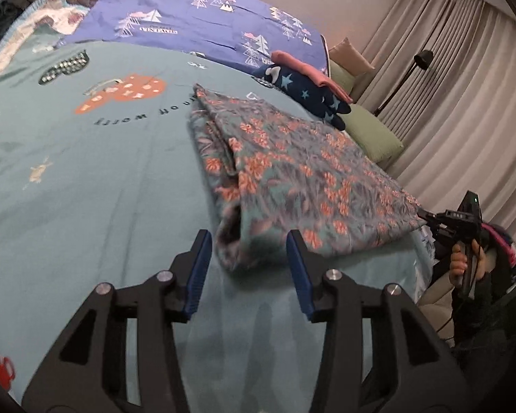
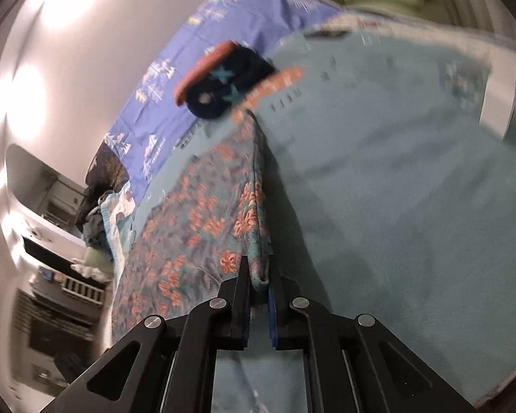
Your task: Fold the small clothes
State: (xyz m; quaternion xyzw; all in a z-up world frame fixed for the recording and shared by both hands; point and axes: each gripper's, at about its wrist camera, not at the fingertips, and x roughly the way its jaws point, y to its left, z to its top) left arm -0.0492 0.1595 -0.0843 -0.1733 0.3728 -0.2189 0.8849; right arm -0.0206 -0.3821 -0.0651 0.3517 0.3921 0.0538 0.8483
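Teal floral cloth, scattered with orange-pink blossoms, is lying folded across the middle and right of the left wrist view, resting on a teal bedspread printed with a mushroom and lettering. The left gripper is reaching in from the bottom of that frame with its blue pads standing apart; the near corner of the cloth is sitting between them, and the pads are not pressing on it. At the right edge a hand is holding the right gripper, which is touching the cloth's far corner. In the right wrist view the right gripper is pinching the cloth's edge, its jaws nearly together. Behind the cloth, a navy star-print garment is sitting under a pink one, near a purple sheet in the upper part of the frame.
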